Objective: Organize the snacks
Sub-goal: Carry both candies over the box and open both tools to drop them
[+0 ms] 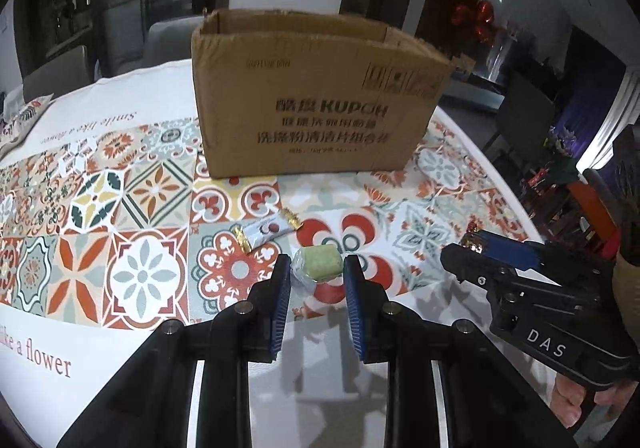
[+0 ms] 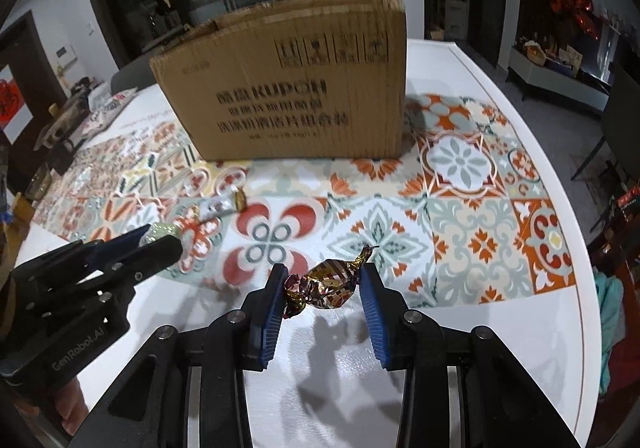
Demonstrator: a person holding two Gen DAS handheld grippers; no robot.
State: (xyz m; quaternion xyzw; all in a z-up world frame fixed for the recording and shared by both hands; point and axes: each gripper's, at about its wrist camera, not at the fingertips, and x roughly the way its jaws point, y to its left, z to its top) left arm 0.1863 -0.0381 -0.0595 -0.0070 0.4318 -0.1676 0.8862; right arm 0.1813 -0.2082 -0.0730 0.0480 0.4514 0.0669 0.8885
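The left gripper [image 1: 316, 268] is clamping a green sweet [image 1: 318, 263] above the patterned tablecloth [image 1: 132, 208]. The right gripper [image 2: 324, 280] is squeezing a foil-wrapped candy [image 2: 328, 282] between its 2 fingers. A white snack bar [image 1: 267, 231] is lying before the cardboard box [image 1: 312, 104].

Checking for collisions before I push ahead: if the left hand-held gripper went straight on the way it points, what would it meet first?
Probably the cardboard box. The left hand-held gripper already holds the green wrapped snack, and the box's printed wall stands straight ahead; the white candy bar lies slightly left.
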